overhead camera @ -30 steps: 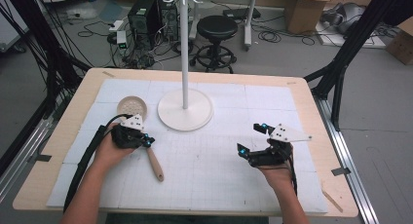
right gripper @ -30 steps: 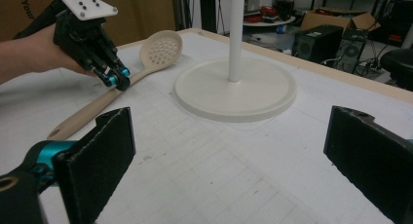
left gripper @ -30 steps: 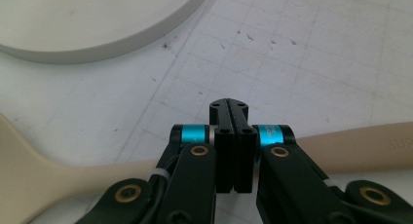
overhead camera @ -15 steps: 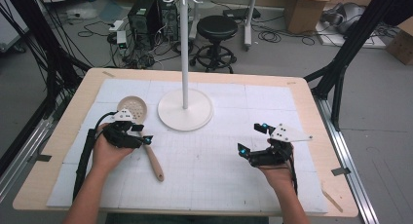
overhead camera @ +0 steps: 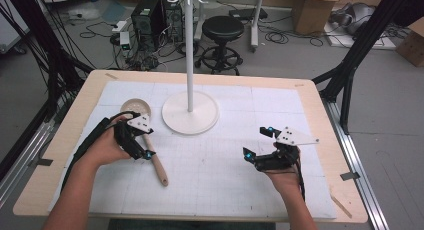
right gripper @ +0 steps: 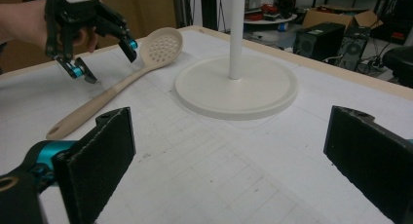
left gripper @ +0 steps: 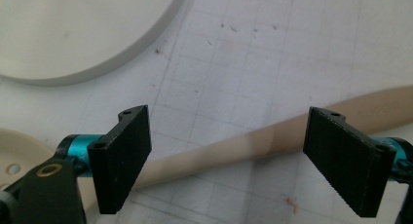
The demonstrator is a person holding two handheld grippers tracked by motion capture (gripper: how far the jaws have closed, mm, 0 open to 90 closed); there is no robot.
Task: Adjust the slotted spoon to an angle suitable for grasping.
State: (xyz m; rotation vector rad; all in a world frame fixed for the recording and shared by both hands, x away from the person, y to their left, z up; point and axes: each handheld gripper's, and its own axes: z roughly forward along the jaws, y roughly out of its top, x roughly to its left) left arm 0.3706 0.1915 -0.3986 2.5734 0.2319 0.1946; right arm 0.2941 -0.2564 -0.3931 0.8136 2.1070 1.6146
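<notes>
One spoon (overhead camera: 150,145) on mat (overhead camera: 220,170), beside one stand (overhead camera: 190,112). My left claw (left gripper: 229,160) gaping, jaws astride spoon handle, not touching. My right claw (right gripper: 229,170) gaping, empty, well apart.

The high view looks forward and down on the whole desk (overhead camera: 310,97) from the person's side. The left gripper view looks steeply down, very close to the slotted spoon (left gripper: 253,143) handle and the edge of the white stand base (left gripper: 73,34). The right gripper view sits low, looking across the desk at the same spoon and base, and at the left hand-held gripper (right gripper: 104,56).
</notes>
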